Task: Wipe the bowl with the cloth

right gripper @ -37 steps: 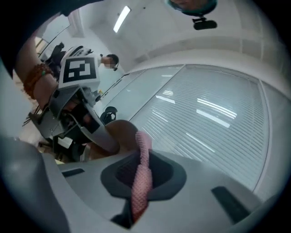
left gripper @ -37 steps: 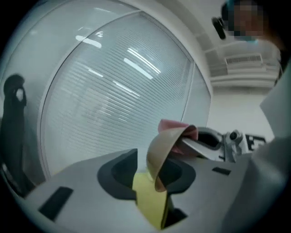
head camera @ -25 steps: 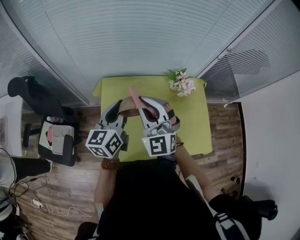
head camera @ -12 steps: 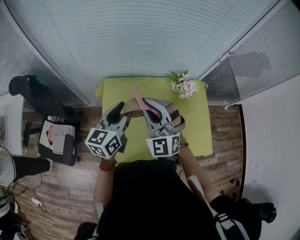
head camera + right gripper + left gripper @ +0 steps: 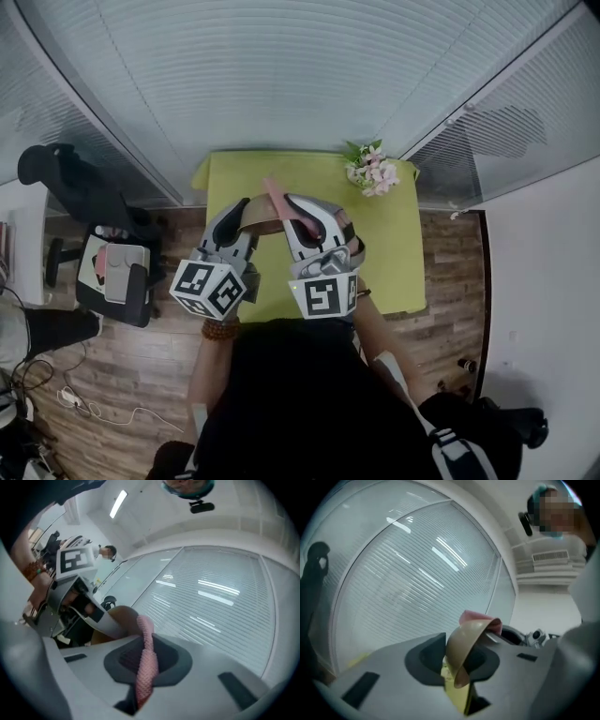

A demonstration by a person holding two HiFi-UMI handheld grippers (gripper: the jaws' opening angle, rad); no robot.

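A tan bowl [image 5: 256, 217] is held up on its side over the green table [image 5: 394, 253], between the two grippers. My left gripper [image 5: 236, 217] has the bowl's rim [image 5: 463, 645] between its jaws; they have just been closing and now press on it. My right gripper [image 5: 298, 212] is shut on a pink cloth [image 5: 146, 663], which sticks up out of the jaws against the bowl [image 5: 121, 618]. From the left gripper view the cloth [image 5: 477, 618] peeks over the bowl's far edge. The left gripper [image 5: 75, 597] also shows in the right gripper view.
A small bunch of pink and white flowers [image 5: 370, 172] lies at the table's far right corner. A black office chair [image 5: 112, 272] stands on the wooden floor at the left. Glass walls with blinds [image 5: 281, 75] close off the far side.
The left gripper's jaws spread wider around the bowl's rim half a second ago and have come back in on it. Both hands stay where they were.
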